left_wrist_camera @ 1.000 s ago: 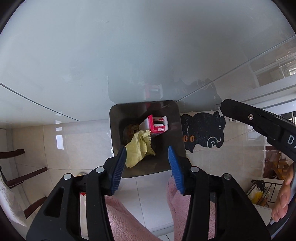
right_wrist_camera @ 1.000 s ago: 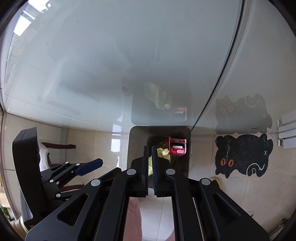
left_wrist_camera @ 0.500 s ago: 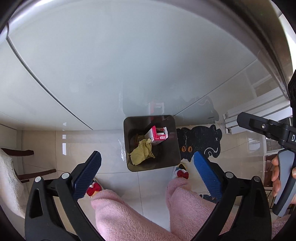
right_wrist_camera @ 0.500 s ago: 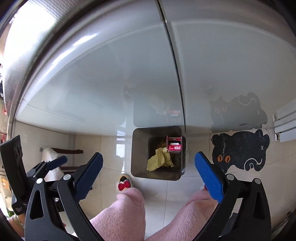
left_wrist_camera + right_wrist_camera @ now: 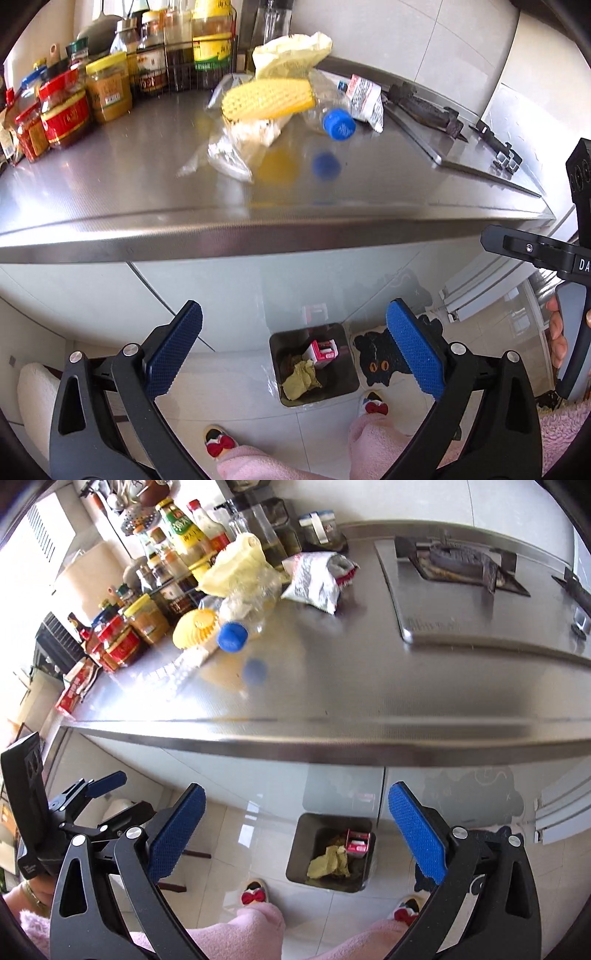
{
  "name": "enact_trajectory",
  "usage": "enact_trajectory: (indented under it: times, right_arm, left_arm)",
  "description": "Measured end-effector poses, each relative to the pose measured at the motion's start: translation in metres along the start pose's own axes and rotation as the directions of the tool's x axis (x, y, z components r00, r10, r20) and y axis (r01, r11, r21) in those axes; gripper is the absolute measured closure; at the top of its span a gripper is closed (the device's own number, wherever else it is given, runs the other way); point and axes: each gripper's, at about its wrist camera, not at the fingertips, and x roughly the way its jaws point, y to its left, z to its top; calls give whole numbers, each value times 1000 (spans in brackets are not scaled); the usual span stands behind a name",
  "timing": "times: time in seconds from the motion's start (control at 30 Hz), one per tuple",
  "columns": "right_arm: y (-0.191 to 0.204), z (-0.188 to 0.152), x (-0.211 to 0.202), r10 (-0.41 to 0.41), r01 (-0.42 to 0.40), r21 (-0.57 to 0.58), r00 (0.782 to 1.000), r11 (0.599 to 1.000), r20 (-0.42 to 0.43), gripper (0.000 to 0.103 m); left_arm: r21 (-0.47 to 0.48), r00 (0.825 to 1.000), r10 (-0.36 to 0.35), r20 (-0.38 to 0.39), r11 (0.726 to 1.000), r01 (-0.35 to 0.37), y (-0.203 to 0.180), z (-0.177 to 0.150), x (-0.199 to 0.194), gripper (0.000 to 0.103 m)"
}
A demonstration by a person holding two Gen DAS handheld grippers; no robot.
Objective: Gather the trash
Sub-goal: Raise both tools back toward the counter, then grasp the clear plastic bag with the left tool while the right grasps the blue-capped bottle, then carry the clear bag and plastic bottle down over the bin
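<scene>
On the steel counter lies a trash pile: a yellow corn cob, a clear bottle with a blue cap, a yellow bag, clear plastic wrap and a white snack packet. The pile shows in the right wrist view too: cob, bottle cap, packet. A dark bin on the floor holds a yellow wad and a red carton; it also shows in the right wrist view. My left gripper and right gripper are open and empty, below the counter edge.
Jars and sauce bottles line the counter's back left. A gas hob sits at the right. A black cat mat lies beside the bin. My legs in pink and my slippers stand before the bin.
Both grippers have risen from over the bin to the counter edge, and the countertop trash has come into view. The right gripper opened from shut; the left opened wider.
</scene>
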Motion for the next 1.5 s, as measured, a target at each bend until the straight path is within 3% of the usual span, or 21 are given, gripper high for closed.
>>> enact_trajectory:
  times: [0.2, 0.47, 0.5, 0.63, 0.77, 0.87, 0.97, 1.03, 1.13, 1.2, 1.37, 1.5]
  right_arm:
    - [16, 47, 2, 1, 2, -33, 997, 999, 78, 3]
    - [40, 93, 41, -4, 12, -77, 996, 997, 93, 3]
    - [43, 96, 47, 6, 2, -86, 996, 996, 91, 6]
    - [52, 106, 74, 23, -18, -102, 999, 995, 47, 36]
    - [54, 109, 93, 21, -19, -87, 1000, 996, 19, 39]
    - [54, 112, 102, 20, -19, -87, 1000, 996, 8, 50]
    - [55, 114, 107, 25, -25, -83, 1000, 996, -3, 52]
    - [54, 115, 110, 25, -25, -82, 1000, 996, -1, 61]
    - [53, 115, 112, 12, -12, -85, 1000, 996, 2, 70]
    - [53, 114, 111, 4, -3, -90, 1000, 996, 10, 70]
    - [49, 112, 93, -22, 30, -112, 997, 993, 73, 70]
    - [43, 113, 74, -41, 55, -113, 991, 992, 126, 70]
  left_arm:
    - [10, 993, 43, 110, 999, -45, 19, 36, -24, 8]
    - [-25, 988, 62, 144, 998, -59, 50, 73, -13, 8]
    - [-26, 988, 58, 143, 998, -55, 53, 77, -10, 9]
    - [-34, 993, 27, 117, 999, -23, 59, 88, 7, 17]
    - [-38, 996, -4, 89, 999, 7, 59, 96, 23, 26]
    - [-22, 997, -22, 70, 999, 23, 57, 100, 35, 31]
    - [-19, 998, -21, 53, 1000, 22, 56, 102, 45, 31]
    - [-27, 999, -27, 42, 999, 28, 58, 102, 50, 32]
    - [-21, 999, -43, 20, 999, 43, 58, 102, 57, 52]
    - [-5, 999, -39, 5, 999, 39, 57, 101, 60, 78]
    - [-8, 999, -21, 33, 1000, 22, 55, 100, 54, 89]
    - [-5, 998, -12, 64, 1000, 12, 50, 101, 45, 91]
